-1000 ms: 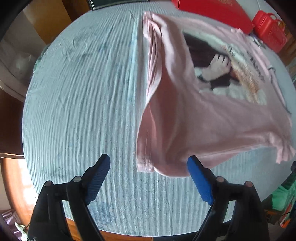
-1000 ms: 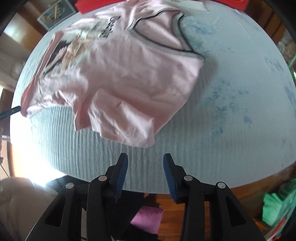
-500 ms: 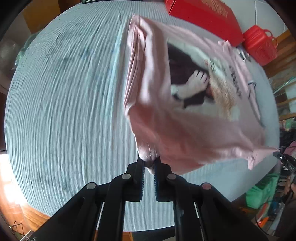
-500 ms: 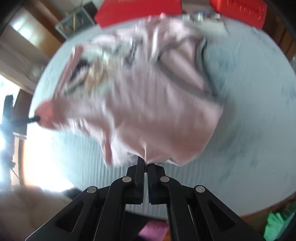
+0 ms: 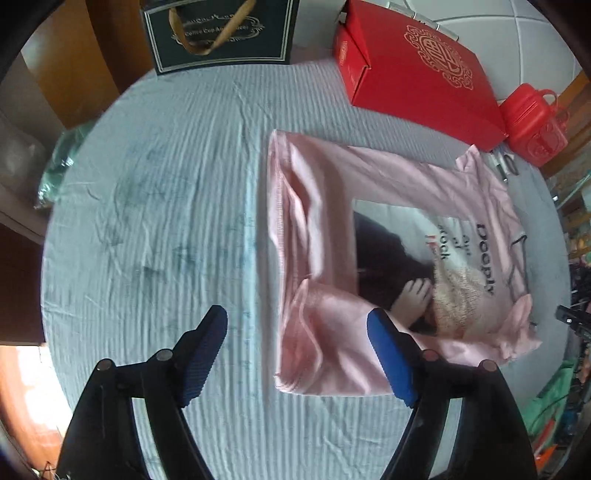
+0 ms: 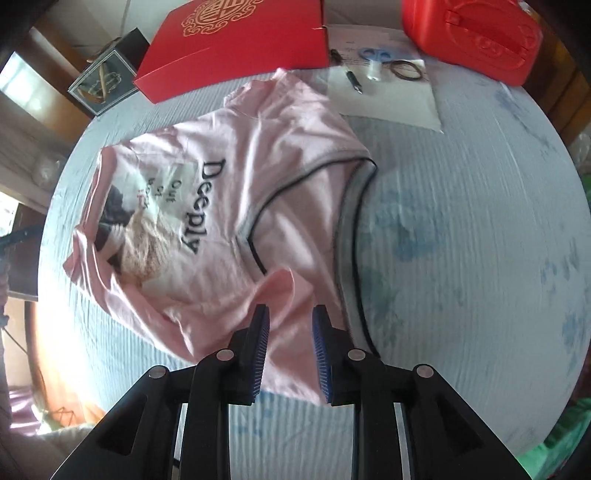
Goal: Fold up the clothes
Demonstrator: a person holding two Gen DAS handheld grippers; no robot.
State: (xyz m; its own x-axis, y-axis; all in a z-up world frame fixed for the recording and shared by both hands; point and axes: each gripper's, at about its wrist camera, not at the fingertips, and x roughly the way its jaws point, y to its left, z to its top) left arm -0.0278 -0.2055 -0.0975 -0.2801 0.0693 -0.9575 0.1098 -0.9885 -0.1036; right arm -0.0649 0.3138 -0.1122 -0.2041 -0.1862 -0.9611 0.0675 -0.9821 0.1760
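A pink T-shirt (image 5: 369,229) with a printed picture and the word "Deeply" lies on the round table's light blue cloth (image 5: 155,206). Its near side is folded over onto the print. My left gripper (image 5: 297,350) is open wide, above the shirt's near hem corner, holding nothing. In the right wrist view the shirt (image 6: 229,177) lies with its grey collar to the right. My right gripper (image 6: 290,325) is open, its blue pads either side of the folded-over sleeve edge, not clamped on it.
A red box (image 5: 417,74), a red plastic jug (image 5: 532,122) and a dark gift bag (image 5: 221,33) stand at the table's far edge. A white sheet (image 6: 384,88) with a pen, blue scissors and a hair tie lies beyond the shirt's collar.
Both grippers were shut on the shirt's near edge half a second ago. They have carried it over onto the shirt, let go and opened. The shirt now lies folded.
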